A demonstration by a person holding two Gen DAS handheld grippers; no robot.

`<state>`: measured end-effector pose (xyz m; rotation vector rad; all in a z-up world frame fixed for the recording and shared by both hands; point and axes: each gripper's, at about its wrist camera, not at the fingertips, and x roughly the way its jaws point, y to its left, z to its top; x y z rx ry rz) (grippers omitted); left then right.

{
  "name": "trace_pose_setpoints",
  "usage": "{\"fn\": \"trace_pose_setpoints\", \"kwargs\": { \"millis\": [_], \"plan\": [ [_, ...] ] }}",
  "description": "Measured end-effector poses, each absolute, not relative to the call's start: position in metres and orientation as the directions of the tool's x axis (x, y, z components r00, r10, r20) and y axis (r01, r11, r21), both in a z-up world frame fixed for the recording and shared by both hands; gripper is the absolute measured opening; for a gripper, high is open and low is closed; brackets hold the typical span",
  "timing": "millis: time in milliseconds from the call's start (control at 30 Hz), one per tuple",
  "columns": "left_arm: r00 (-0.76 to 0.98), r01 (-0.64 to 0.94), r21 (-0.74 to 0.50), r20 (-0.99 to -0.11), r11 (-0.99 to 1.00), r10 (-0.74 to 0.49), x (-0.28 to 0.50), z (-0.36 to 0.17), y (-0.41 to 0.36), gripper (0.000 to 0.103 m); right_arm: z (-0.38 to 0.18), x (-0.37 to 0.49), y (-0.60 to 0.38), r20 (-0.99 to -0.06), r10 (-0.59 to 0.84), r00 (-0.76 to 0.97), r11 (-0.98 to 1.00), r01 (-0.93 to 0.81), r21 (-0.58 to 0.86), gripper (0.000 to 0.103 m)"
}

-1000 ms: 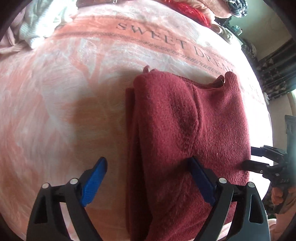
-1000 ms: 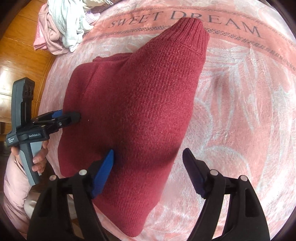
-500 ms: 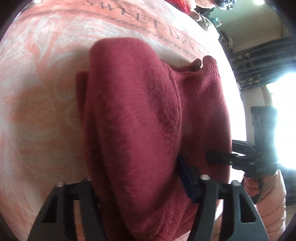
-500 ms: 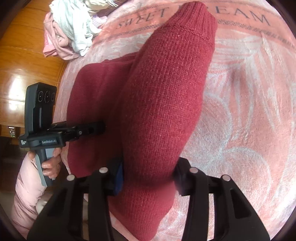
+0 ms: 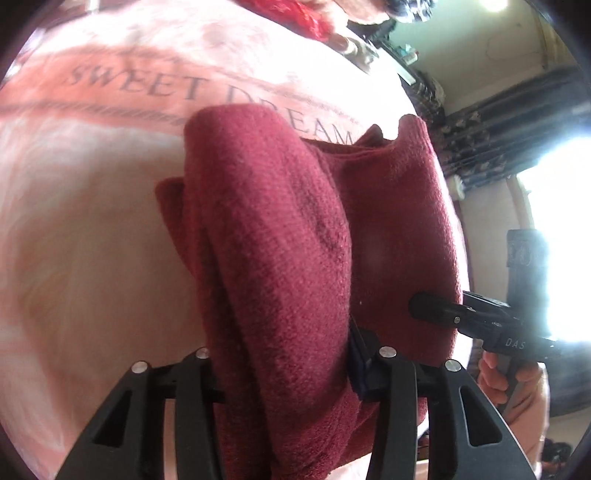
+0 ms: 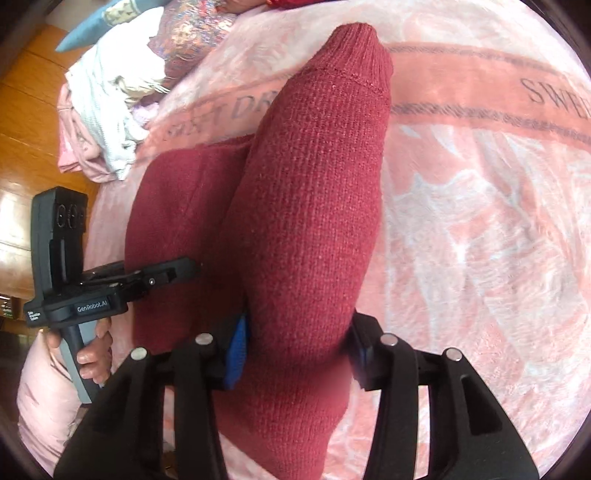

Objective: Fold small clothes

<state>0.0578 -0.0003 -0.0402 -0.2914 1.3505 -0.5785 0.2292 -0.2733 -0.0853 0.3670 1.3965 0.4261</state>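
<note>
A dark red knit sweater (image 5: 266,229) lies partly folded on a pink blanket (image 5: 92,221) printed "SWEET DREAM". My left gripper (image 5: 284,362) has a thick raised fold of its left side between the pads, and its jaws are closing on it. In the right wrist view the sweater (image 6: 314,184) bulges up as a ribbed-edged roll. My right gripper (image 6: 297,347) pinches that roll, its jaws easing open while the pads still touch the knit. Each gripper shows in the other's view: the right gripper (image 5: 436,310) and the left gripper (image 6: 184,271), both at the sweater's near edge.
A pile of white and pink clothes (image 6: 110,92) sits at the blanket's (image 6: 480,221) far left corner, with wooden floor (image 6: 22,155) beyond the bed edge. Red fabric (image 5: 306,14) and clutter lie at the far side. A hand (image 6: 96,354) holds the left gripper's handle.
Both grippers stood open astride the sweater's near edge; now each has closed on a thick fold. Both moved sideways across the blanket, and the gripped folds stand raised.
</note>
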Motion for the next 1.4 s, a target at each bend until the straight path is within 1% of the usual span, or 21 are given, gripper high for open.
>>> {"fn": "trace_pose_setpoints", "kwargs": {
  "millis": [33,67,100,167,233,367,500,533,567,600,667,733,800,900,1000,1033,1133,1167,1233,1300,1400],
  "plan": [
    [0.108,0.238,-0.483,-0.849,0.843,-0.517,0.062,-0.05,-0.012,0.048,-0.087,0.228,-0.278,-0.856,0.503,0.121,0.864,-0.058,0.5,0.056],
    [0.118,0.249,-0.426,-0.878,0.87,-0.464,0.064,-0.062,-0.023,0.055,-0.086,0.226,-0.281,-0.854,0.506,0.118,0.862,-0.051,0.504,0.059],
    [0.142,0.257,-0.382,-0.894,0.888,-0.425,0.065,-0.071,-0.03,0.067,-0.082,0.224,-0.285,-0.854,0.505,0.126,0.863,-0.054,0.502,0.062],
    [0.17,0.235,-0.375,-0.892,0.897,-0.418,0.065,-0.077,-0.032,0.075,-0.07,0.215,-0.295,-0.845,0.513,0.153,0.859,-0.076,0.507,0.07],
    [0.178,0.235,-0.352,-0.901,0.906,-0.396,0.063,-0.071,-0.033,0.077,-0.068,0.204,-0.307,-0.83,0.539,0.14,0.842,-0.075,0.534,0.073],
    [0.227,0.211,-0.285,-0.916,0.935,-0.331,0.039,-0.044,-0.022,0.077,-0.073,0.173,-0.303,-0.808,0.586,0.054,0.808,-0.118,0.578,0.074],
    [0.301,0.164,-0.228,-0.915,0.96,-0.269,-0.008,-0.03,0.006,0.083,-0.092,0.147,-0.286,-0.801,0.598,-0.035,0.792,-0.133,0.596,0.074],
    [0.305,0.162,-0.224,-0.915,0.961,-0.264,-0.011,-0.03,0.013,0.083,-0.097,0.143,-0.283,-0.801,0.597,-0.05,0.792,-0.125,0.598,0.065],
    [0.307,0.161,-0.223,-0.915,0.961,-0.263,-0.019,-0.026,0.017,0.083,-0.102,0.141,-0.281,-0.794,0.605,-0.066,0.786,-0.108,0.608,0.048],
    [0.308,0.161,-0.223,-0.914,0.962,-0.263,-0.025,-0.026,0.02,0.083,-0.107,0.14,-0.281,-0.776,0.626,-0.077,0.772,-0.078,0.63,0.04],
    [0.304,0.172,-0.193,-0.922,0.966,-0.239,-0.034,-0.03,0.022,0.083,-0.104,0.139,-0.282,-0.784,0.616,-0.075,0.78,-0.083,0.62,0.03],
    [0.306,0.208,-0.114,-0.936,0.972,-0.175,-0.04,-0.04,0.018,0.081,-0.098,0.139,-0.271,-0.822,0.564,-0.074,0.811,-0.138,0.569,0.026],
    [0.293,0.238,-0.057,-0.948,0.969,-0.128,-0.042,-0.054,0.013,0.077,-0.105,0.134,-0.264,-0.858,0.508,-0.076,0.842,-0.164,0.513,0.025],
    [0.294,0.248,-0.047,-0.948,0.968,-0.121,-0.045,-0.065,0.018,0.077,-0.112,0.139,-0.255,-0.862,0.501,-0.079,0.852,-0.134,0.507,0.026],
    [0.268,0.219,-0.089,-0.952,0.972,-0.147,-0.04,-0.07,0.022,0.078,-0.096,0.138,-0.256,-0.88,0.474,-0.044,0.87,-0.129,0.475,0.038],
    [0.259,0.205,-0.106,-0.953,0.973,-0.158,-0.039,-0.07,0.025,0.078,-0.087,0.136,-0.257,-0.891,0.453,-0.023,0.882,-0.132,0.451,0.045],
    [0.279,0.19,-0.108,-0.947,0.976,-0.159,-0.044,-0.058,0.029,0.078,-0.051,0.118,-0.26,-0.947,0.306,0.098,0.944,-0.159,0.289,0.048],
    [0.293,0.186,-0.097,-0.944,0.978,-0.149,-0.048,-0.052,0.029,0.078,-0.039,0.113,-0.258,-0.959,0.246,0.14,0.963,-0.151,0.225,0.057],
    [0.325,0.169,-0.068,-0.938,0.983,-0.121,-0.057,-0.037,0.029,0.078,-0.017,0.102,-0.255,-0.958,0.18,0.223,0.979,-0.136,0.153,0.069],
    [0.354,0.137,-0.05,-0.93,0.989,-0.096,-0.066,-0.025,0.031,0.087,0.002,0.091,-0.25,-0.948,0.162,0.275,0.984,-0.117,0.134,0.072],
    [0.392,0.081,-0.048,-0.917,0.996,-0.076,-0.084,-0.002,0.037,0.091,0.022,0.077,-0.241,-0.932,0.158,0.326,0.986,-0.1,0.132,0.074]
  ]
}}
